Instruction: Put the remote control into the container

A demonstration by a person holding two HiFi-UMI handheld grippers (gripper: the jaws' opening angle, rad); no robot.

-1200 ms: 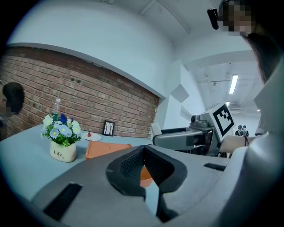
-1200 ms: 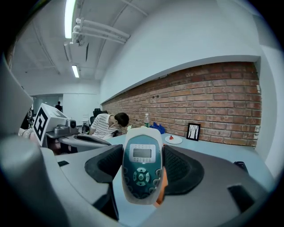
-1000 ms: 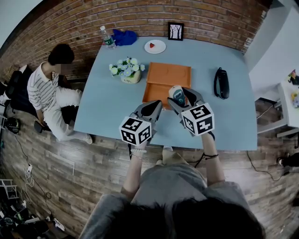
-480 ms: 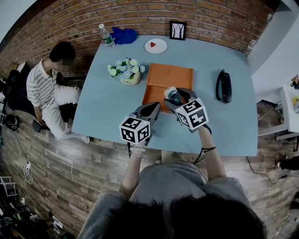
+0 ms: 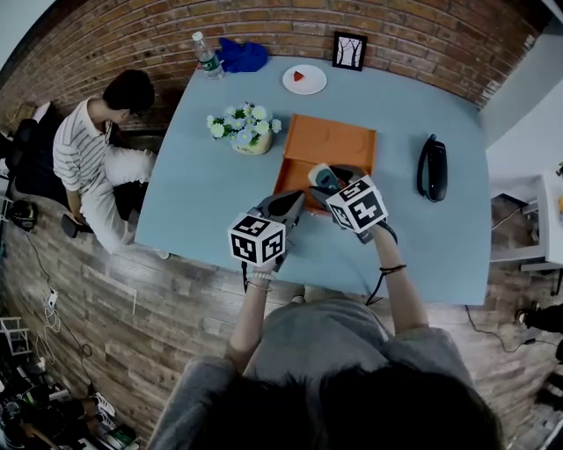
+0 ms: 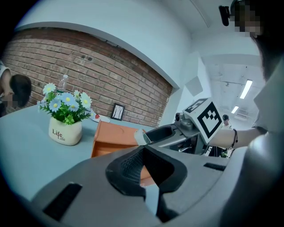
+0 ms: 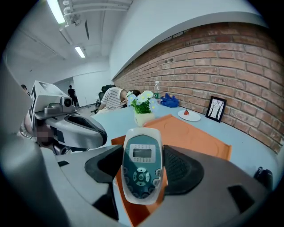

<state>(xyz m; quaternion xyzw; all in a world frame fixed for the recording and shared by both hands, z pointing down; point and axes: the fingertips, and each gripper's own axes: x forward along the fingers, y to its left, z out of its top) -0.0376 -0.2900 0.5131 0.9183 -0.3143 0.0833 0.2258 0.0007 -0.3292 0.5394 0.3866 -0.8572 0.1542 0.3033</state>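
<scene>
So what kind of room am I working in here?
Probably an office or lab-style workroom: a long brick wall runs behind a big blue table, and strip lights line a plain white ceiling over an open floor beyond.

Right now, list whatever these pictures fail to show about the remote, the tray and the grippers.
- Head view: the right gripper's marker cube covers most of the remote control.
- Any view: whether the remote control rests on the orange tray's floor; the right gripper's body hides its underside.
- Right gripper view: the button print is too small to read.
- Left gripper view: the left gripper's own body blocks the tray's near end.
</scene>
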